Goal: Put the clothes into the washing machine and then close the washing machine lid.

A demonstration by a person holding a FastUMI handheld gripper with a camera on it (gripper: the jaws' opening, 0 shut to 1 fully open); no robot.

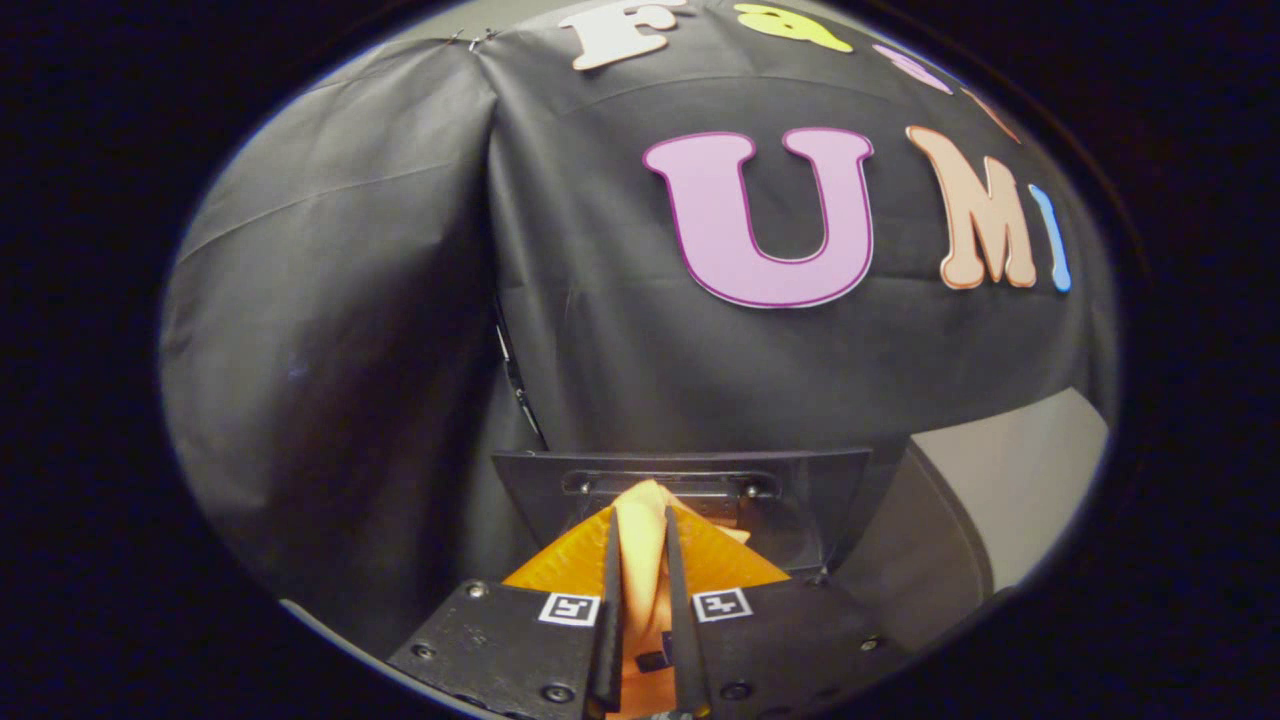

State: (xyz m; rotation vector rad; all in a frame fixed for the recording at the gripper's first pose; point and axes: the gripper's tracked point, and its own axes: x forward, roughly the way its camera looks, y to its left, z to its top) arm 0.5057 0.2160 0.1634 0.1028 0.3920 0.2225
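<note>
gripper view | jaws clamp orange cloth [640, 540] | raised lid [800, 490] beyond

The cloth [640, 545] pinched between the fingers [612, 590] is bright orange, its folded middle paler than its dotted, textured sides. The raised washing machine lid [800, 490] beyond is dark grey, against a black booth wall [350, 350].

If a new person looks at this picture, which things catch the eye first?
First comes the orange cloth, pinched between the two fingers of the gripper and rising just ahead of them. Right beyond it stands a dark raised lid, probably the washing machine's. Behind everything hangs the black cloth wall.
</note>
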